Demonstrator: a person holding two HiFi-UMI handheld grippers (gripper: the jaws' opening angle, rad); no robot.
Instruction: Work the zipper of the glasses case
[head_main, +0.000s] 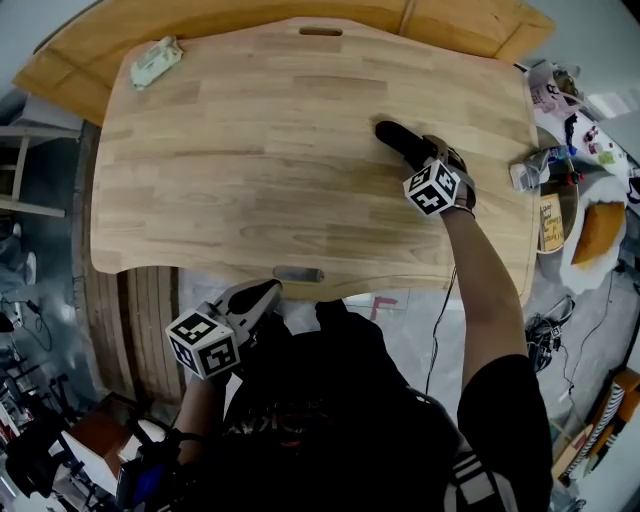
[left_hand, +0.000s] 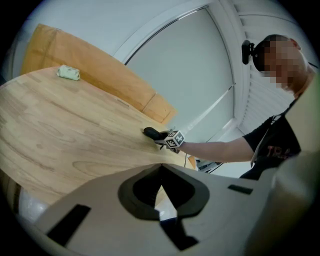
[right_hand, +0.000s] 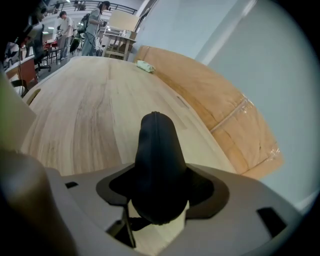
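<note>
Gripping one end of the black glasses case (head_main: 398, 138) between its jaws, the right gripper (head_main: 420, 155) holds it over the wooden table (head_main: 250, 150) at centre right of the head view, the case's free end pointing to the upper left. The left gripper (head_main: 265, 295), jaws pressed together on nothing, hangs off the table's near edge at lower left.

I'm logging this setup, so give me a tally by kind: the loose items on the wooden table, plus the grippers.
Black glasses case: 1
Pale green item: 1
Grippers: 2 (left gripper, right gripper)
Total: 4
</note>
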